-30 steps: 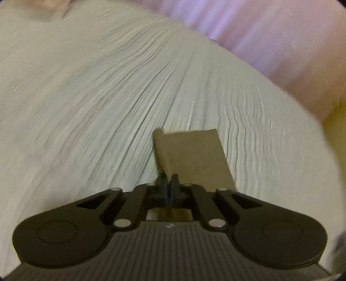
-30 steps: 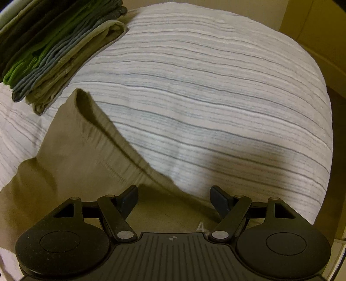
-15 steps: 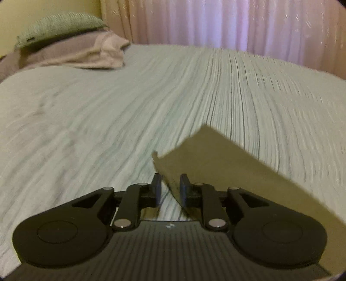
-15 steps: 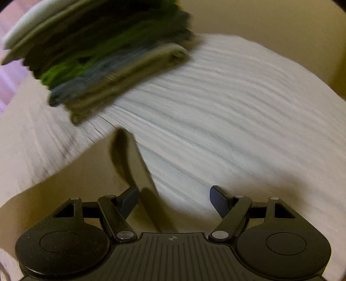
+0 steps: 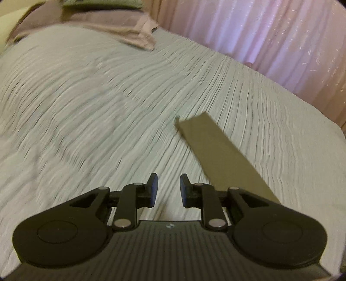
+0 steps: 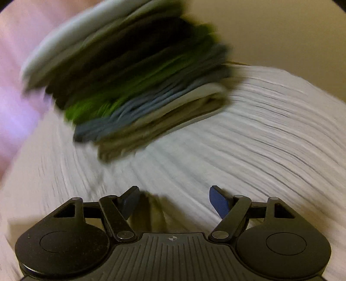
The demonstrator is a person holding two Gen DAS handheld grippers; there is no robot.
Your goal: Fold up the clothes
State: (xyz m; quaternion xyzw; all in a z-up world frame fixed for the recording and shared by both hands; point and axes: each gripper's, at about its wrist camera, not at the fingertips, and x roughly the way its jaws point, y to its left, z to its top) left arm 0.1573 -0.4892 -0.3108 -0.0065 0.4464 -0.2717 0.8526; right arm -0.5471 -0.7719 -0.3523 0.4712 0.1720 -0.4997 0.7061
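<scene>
Garment (image 5: 218,155) beside left claw (image 5: 168,190) (parted)

we see a pale grey-white bedspread (image 5: 121,112) ribbed with thin dark lines, and on it, toward 2 o'clock from the black left gripper (image 5: 166,190), a plain olive-brown garment (image 5: 218,155). at 12 o'clock hang pink, faintly glittering curtains (image 5: 270,32); at 11 o'clock lie dusty mauve pillows (image 5: 121,28) under a green one (image 5: 101,3). from the black right gripper (image 6: 173,201), whose fingers (image 6: 218,203) have blue pads, a blurred stack of folded clothes (image 6: 134,86) at 11 o'clock shows white, grey, black, bright green, slate blue and khaki layers. the wall (image 6: 281,36) behind is beige.
</scene>
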